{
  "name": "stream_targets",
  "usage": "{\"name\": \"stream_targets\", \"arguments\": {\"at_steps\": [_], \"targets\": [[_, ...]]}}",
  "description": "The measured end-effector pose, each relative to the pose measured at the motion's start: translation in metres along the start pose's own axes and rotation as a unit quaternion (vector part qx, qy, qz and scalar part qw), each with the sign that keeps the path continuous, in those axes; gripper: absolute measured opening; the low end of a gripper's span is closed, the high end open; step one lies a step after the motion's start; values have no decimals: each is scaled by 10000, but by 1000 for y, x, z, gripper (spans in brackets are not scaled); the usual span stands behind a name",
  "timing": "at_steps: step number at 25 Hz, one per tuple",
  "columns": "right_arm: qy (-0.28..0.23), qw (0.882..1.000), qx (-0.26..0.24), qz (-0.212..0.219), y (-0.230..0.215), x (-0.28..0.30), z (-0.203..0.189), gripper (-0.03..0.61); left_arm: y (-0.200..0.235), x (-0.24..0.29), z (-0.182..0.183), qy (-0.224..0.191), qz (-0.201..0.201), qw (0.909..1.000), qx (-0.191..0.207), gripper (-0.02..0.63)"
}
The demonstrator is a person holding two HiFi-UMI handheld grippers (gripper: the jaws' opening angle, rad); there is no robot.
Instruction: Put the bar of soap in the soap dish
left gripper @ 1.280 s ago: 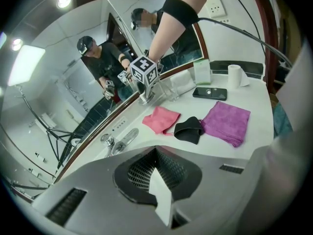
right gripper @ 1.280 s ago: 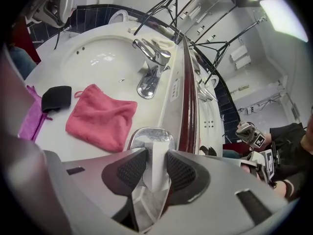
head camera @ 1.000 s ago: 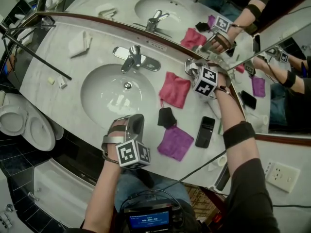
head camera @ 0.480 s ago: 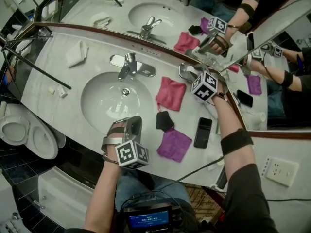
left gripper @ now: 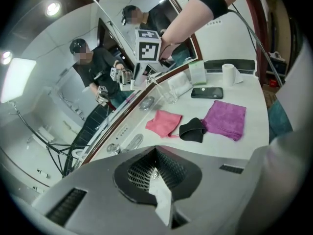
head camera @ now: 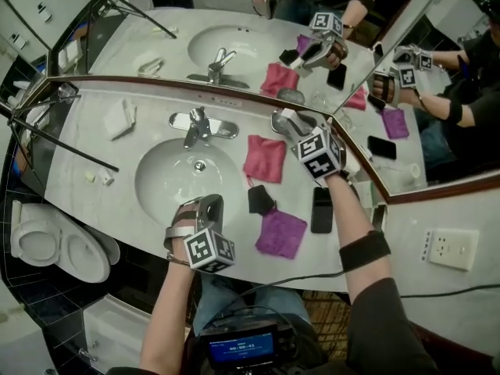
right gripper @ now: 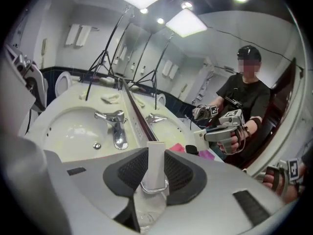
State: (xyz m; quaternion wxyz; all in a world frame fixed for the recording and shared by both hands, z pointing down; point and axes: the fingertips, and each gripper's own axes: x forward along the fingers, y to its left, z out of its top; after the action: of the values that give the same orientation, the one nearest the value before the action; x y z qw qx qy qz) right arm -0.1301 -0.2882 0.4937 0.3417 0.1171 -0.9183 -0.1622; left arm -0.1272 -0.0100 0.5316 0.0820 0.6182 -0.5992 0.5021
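Fingers (right gripper: 131,174) of the right gripper (head camera: 286,120) clamp the bar of soap (right gripper: 156,161) upright, above a glass (right gripper: 149,207) beside the mirror (head camera: 234,45). Left gripper (head camera: 209,207) pressed together, empty. Soap likely light, rigid, slick; a flat-face grip mid-bar looks safest.

Head view looks steeply down on the counter (head camera: 86,123); both gripper views skim close along it from opposite ends.

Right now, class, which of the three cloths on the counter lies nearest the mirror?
The pink cloth. The black cloth sits just in front of it, and the purple cloth lies furthest forward of the three.
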Motion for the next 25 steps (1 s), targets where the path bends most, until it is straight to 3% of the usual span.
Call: {"name": "stream_targets", "arguments": {"at_steps": [4, 9, 18, 25], "targets": [[-392, 9954, 846, -213, 1, -29, 8, 129, 3, -6, 3, -38, -13, 9998, 199, 3], [-796, 9776, 1864, -559, 7, -70, 8, 129, 4, -17, 7, -124, -22, 9991, 401, 3], [-1097, 9535, 2595, -1066, 30, -117, -4, 130, 19, -27, 24, -416, 21, 9958, 812, 3], [-918, 9352, 3088, -1473, 57, -125, -55, 130, 18, -27, 30, -571, -144, 9902, 1267, 2]]}}
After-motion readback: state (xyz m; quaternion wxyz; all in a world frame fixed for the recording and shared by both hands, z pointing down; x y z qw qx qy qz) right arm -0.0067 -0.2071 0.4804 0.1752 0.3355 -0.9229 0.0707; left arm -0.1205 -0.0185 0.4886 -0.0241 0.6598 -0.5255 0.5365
